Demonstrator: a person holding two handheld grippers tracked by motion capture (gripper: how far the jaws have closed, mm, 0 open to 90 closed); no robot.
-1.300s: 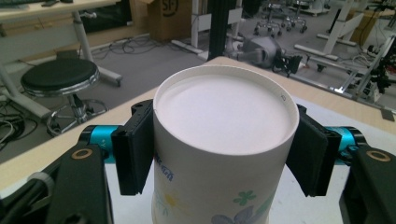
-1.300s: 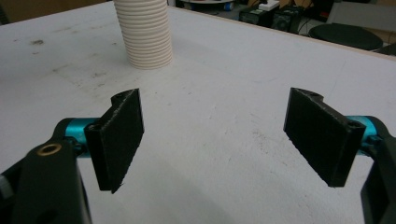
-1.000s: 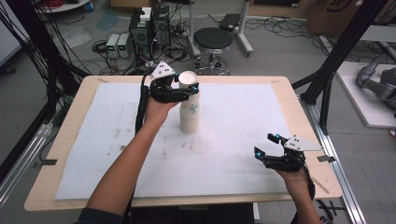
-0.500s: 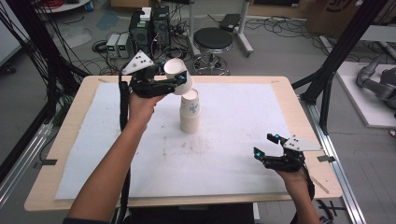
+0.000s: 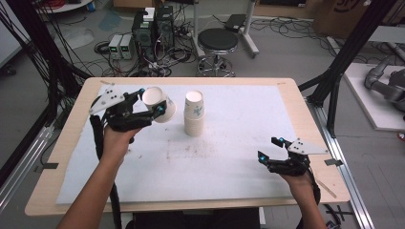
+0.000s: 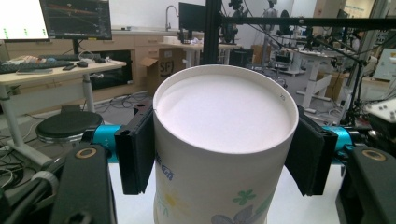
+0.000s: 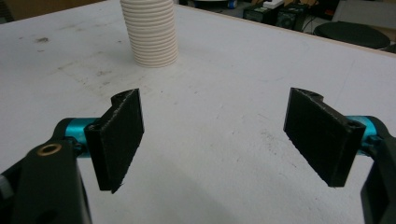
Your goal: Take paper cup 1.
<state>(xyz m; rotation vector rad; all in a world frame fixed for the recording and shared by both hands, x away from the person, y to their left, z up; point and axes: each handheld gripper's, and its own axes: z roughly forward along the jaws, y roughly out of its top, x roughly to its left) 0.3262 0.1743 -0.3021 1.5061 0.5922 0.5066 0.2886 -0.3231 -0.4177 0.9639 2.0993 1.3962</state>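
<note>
Got one paper cup (image 5: 157, 104) pinched in the left gripper (image 5: 152, 105), fingers (image 6: 135, 156) clamped just under the rim, held above the worktop (image 5: 229, 157) left of the cup stack (image 5: 194, 114). I'd guess it's featherlight and crushes easily, so squeeze gently near the stiffer rim. Flower print and blue lettering on the side, unreadable. Right gripper (image 5: 270, 149) sits low, fingers wide open, empty.
</note>
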